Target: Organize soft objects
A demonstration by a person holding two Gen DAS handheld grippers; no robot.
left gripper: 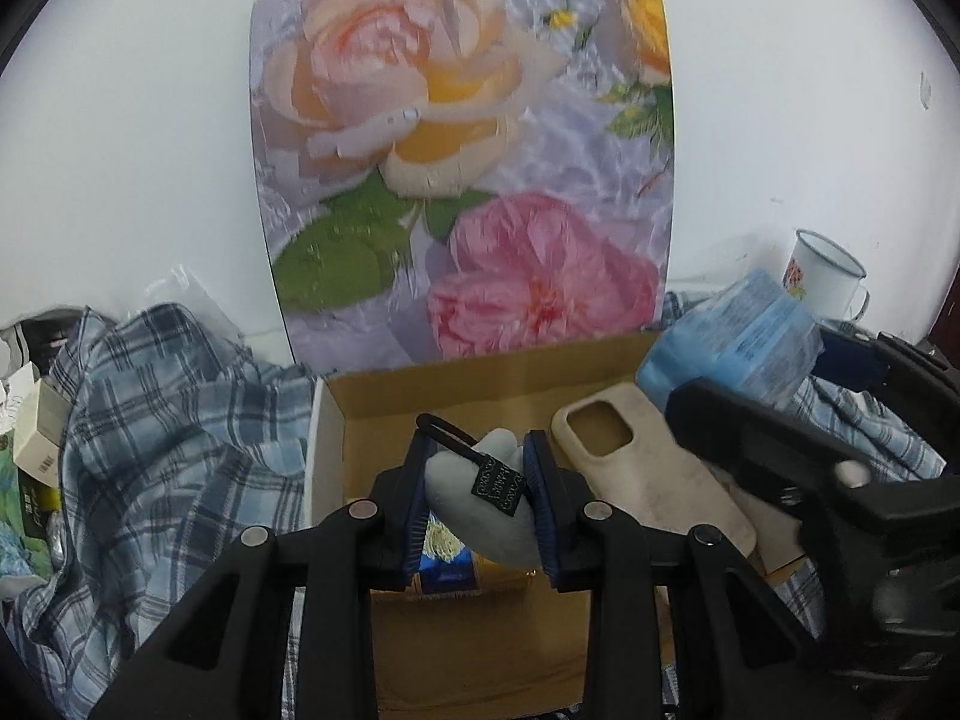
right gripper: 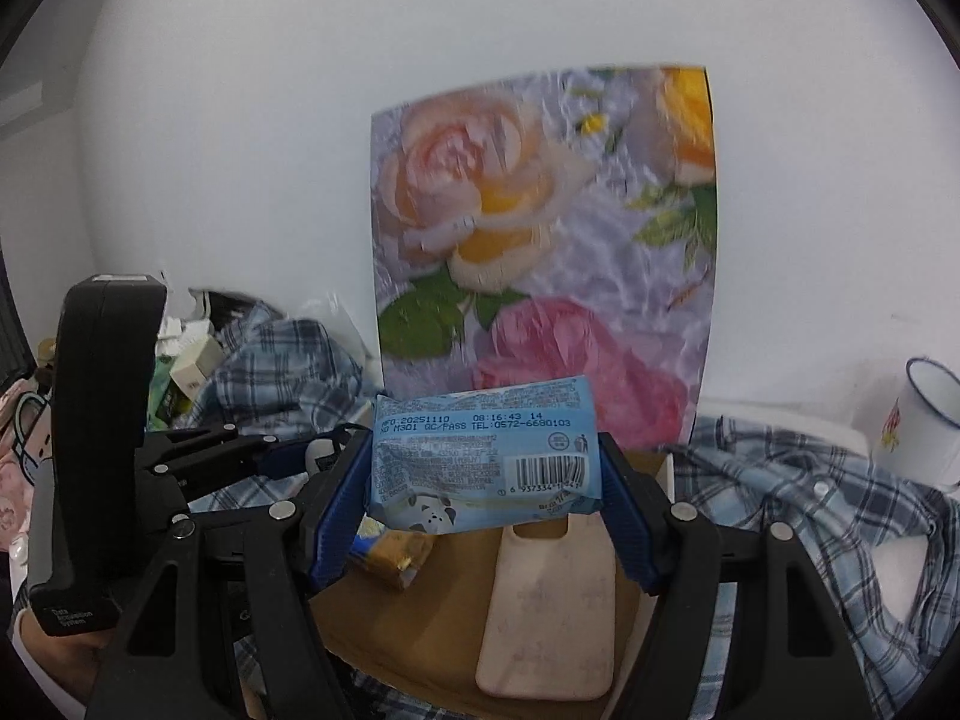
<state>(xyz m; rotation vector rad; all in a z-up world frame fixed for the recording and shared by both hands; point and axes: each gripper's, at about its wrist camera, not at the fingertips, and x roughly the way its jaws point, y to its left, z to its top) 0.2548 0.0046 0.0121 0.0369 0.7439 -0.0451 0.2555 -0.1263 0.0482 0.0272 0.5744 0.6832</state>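
My left gripper (left gripper: pixel 477 486) is shut on a small grey plush pouch (left gripper: pixel 480 510) with a black loop and tag, held over the open cardboard box (left gripper: pixel 420 396). My right gripper (right gripper: pixel 483 480) is shut on a blue tissue pack (right gripper: pixel 480 450), held above the same box (right gripper: pixel 384 618); the pack also shows at the right of the left wrist view (left gripper: pixel 732 336). A beige phone case (left gripper: pixel 648 468) lies in the box, also seen in the right wrist view (right gripper: pixel 552 612). A small blue and gold packet (right gripper: pixel 390 558) lies in the box under my grippers.
A blue plaid shirt (left gripper: pixel 150 432) lies crumpled around the box on both sides (right gripper: pixel 810 480). A floral picture (left gripper: pixel 468 168) leans on the white wall behind. An enamel mug (left gripper: pixel 822 276) stands at the right. Small boxes and clutter (left gripper: pixel 36 438) sit at the far left.
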